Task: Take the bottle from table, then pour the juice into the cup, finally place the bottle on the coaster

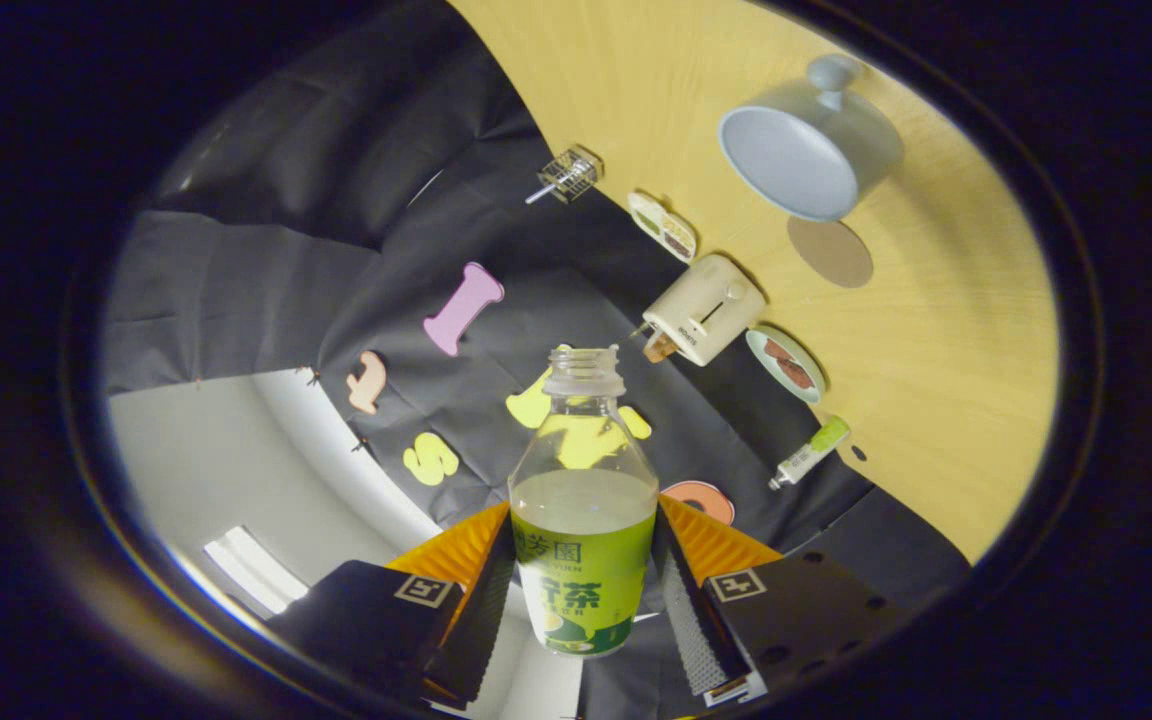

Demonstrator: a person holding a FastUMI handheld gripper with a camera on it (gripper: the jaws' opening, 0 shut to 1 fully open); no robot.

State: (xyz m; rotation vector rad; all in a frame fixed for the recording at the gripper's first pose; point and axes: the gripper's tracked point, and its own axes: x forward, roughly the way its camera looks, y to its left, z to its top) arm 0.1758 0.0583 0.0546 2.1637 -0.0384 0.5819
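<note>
1. While your gripper (584, 590) has its fingers clamped on either side of the bottle (584, 520), the bottle is lifted off the counter (936, 350) and the whole view is rolled hard.
2. Bottle is uncapped, juice roughly up to the shoulder; any more tilt on the way could spill before you reach the cup (804, 150).
3. Cup sits well beyond the fingers, mouth toward you, coaster (831, 252) just beside it; a rushed pour could miss the rim or wet the coaster.
4. Toaster (701, 310), small dishes (784, 364) and a tube (810, 452) lie between you and the cup; a low swing could clip them.
5. Bottle base is cut off below the fingers; grip depth is hard to judge.
</note>
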